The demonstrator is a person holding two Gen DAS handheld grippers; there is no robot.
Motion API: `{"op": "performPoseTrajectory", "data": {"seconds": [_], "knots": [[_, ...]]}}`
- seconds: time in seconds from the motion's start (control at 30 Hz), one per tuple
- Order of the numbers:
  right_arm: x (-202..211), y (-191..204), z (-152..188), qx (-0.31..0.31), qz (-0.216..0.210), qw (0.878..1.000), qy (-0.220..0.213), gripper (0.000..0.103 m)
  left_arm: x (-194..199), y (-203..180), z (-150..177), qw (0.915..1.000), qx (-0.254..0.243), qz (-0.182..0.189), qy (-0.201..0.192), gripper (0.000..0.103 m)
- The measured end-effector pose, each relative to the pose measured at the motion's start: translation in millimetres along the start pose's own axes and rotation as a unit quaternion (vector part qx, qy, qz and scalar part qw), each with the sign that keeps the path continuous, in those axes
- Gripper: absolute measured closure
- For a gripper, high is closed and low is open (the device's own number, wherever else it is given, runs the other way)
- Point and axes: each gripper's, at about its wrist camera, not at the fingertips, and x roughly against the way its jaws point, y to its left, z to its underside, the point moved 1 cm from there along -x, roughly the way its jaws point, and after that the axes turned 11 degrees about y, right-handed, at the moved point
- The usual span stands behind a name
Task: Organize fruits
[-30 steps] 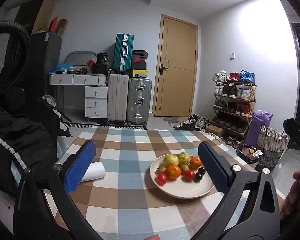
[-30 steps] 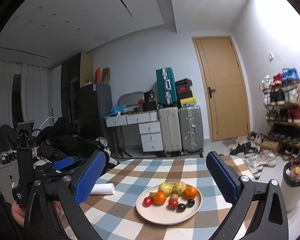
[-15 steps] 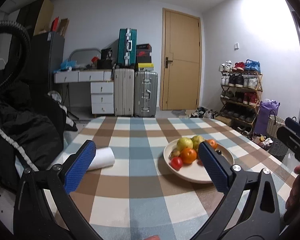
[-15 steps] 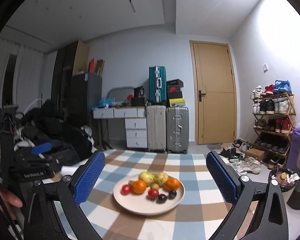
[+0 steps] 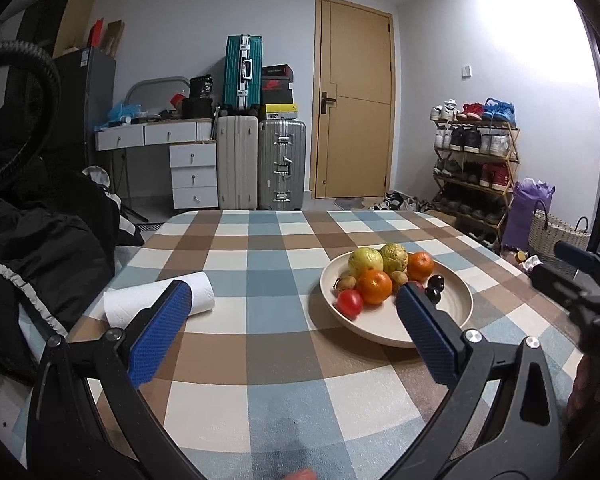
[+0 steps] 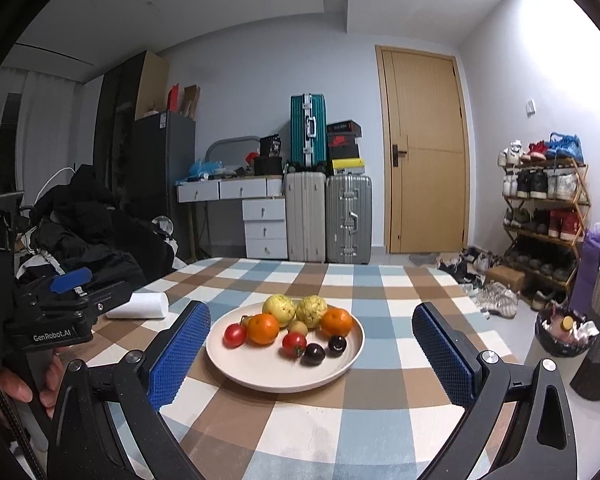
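Observation:
A cream plate (image 6: 260, 376) (image 5: 456, 292) on the checked table holds two yellow-green guavas (image 6: 279, 309), two oranges (image 6: 263, 329), two red tomatoes (image 6: 235, 335), dark plums (image 6: 314, 354) and small brown fruits. My right gripper (image 6: 312, 360) hovers open just in front of the plate, which shows between its blue pads. Left of the plate, my left gripper (image 5: 292, 332) is open over bare tablecloth, and its right pad (image 5: 424, 336) hides part of the plate's front. Nothing is held by either.
A white paper roll (image 5: 160, 300) (image 6: 140, 306) lies on the table's left side. Dark jackets (image 5: 32, 248) pile up beyond the left edge. Suitcases (image 6: 328, 216), a drawer desk, a door and a shoe rack (image 6: 544, 208) stand behind. A bin (image 6: 568, 332) sits at floor level right.
Both grippers have dropped lower and come closer to the table; the plate looks larger. The left view has swung left, so the plate now sits at its right pad.

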Motion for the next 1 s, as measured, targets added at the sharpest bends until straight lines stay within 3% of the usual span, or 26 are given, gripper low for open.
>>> {"op": "performPoseTrajectory", "data": {"seconds": [0.17, 1.0], "knots": [[-20, 3, 1, 0.007, 0.009, 0.999, 0.05, 0.0, -4, -7, 1, 0.9999, -0.014, 0.004, -0.002, 0.001], [-17, 3, 0, 0.01, 0.003, 0.999, 0.044, 0.0, -6, -2, 3, 0.9999, -0.01, -0.004, -0.005, 0.001]]}}
